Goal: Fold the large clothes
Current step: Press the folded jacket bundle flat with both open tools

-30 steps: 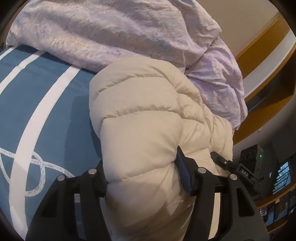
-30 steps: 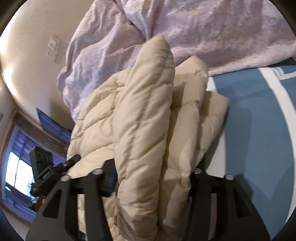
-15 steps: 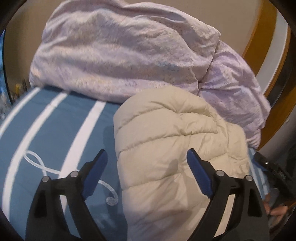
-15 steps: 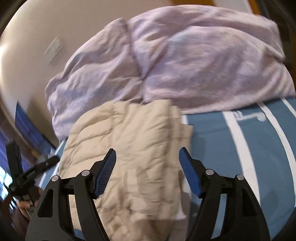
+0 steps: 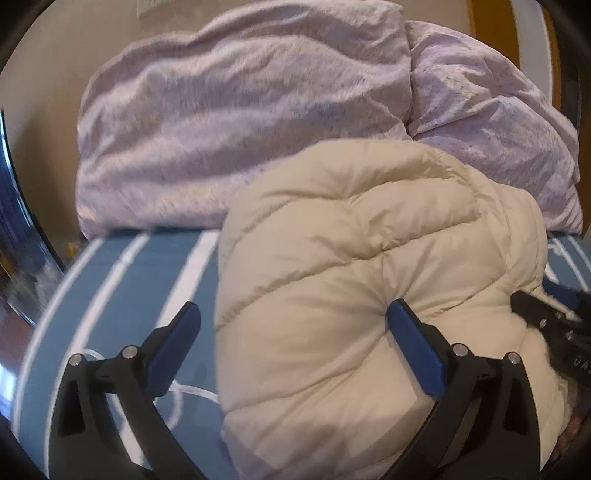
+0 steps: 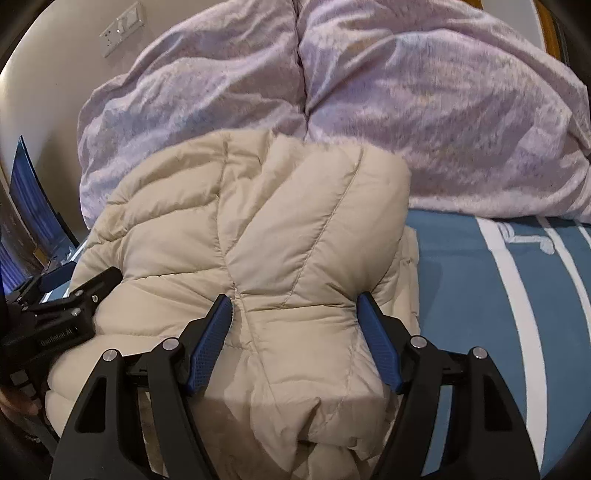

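A cream quilted puffer jacket [image 5: 351, 240] [image 6: 258, 221] lies folded in a thick bundle on a blue bedspread with white stripes [image 5: 147, 266] [image 6: 480, 295]. My left gripper [image 5: 293, 306] hovers over the jacket's near left part. Its jaws are opening: the left finger [image 5: 173, 339] is off over the bedspread, and the right one sits against a crease without gripping. My right gripper [image 6: 294, 297] is open above the jacket's near right part, with its blue pads [image 6: 210, 339] either side of a seam and not pinching. Each gripper's black frame shows at the edge of the other's view.
A crumpled lilac duvet [image 5: 240, 110] [image 6: 406, 92] is heaped right behind the jacket, against a beige wall with a switch plate [image 6: 122, 33]. Wooden trim [image 5: 491, 22] shows at the top right. A dark screen [image 6: 33, 206] stands at the far left. Bare bedspread lies either side of the jacket.
Both grippers were shut on folds of the jacket; both have let go, opened wide and drawn back. The jacket has dropped from upright to lying flat on the bed.
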A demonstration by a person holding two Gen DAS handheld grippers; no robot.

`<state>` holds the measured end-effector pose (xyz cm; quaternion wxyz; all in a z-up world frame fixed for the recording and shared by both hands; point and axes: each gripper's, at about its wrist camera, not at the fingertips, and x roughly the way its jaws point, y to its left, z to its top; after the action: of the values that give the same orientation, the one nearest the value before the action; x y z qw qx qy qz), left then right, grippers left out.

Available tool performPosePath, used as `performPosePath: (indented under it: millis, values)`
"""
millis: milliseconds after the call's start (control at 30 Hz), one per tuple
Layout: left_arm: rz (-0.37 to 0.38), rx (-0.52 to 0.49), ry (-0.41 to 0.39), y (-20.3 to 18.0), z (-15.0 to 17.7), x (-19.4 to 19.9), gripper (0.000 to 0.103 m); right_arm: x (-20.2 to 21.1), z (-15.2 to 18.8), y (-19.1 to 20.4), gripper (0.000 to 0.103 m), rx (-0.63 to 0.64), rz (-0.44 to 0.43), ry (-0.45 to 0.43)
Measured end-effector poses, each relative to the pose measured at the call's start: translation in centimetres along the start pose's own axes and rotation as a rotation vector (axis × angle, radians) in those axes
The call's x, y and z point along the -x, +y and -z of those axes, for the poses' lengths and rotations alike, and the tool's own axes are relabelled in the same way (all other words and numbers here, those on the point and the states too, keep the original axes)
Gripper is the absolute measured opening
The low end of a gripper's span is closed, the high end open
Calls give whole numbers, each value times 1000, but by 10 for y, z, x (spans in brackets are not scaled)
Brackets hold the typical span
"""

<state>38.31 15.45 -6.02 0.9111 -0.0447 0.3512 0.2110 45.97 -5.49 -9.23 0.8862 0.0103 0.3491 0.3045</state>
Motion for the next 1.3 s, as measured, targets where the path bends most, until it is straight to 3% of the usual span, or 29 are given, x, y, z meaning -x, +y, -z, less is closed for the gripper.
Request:
performPosePath:
  millis: [333, 967, 1067, 1133, 1300]
  values:
    - [90, 64, 50, 7, 10, -26, 101, -15, 5, -16, 72, -71, -63, 49]
    - [67, 63, 76, 5, 15, -36, 101, -20, 4, -18, 72, -68, -32, 67]
    - [71, 47, 74, 5, 14, -29, 101, -5, 4, -11, 72, -57, 2, 49]
    - [69, 7, 31, 6, 17, -12, 101, 9, 6, -8, 72, -55, 4, 25]
    - [116, -45, -30, 10, 30, 31, 101, 54, 21, -1, 66, -62, -51, -44]
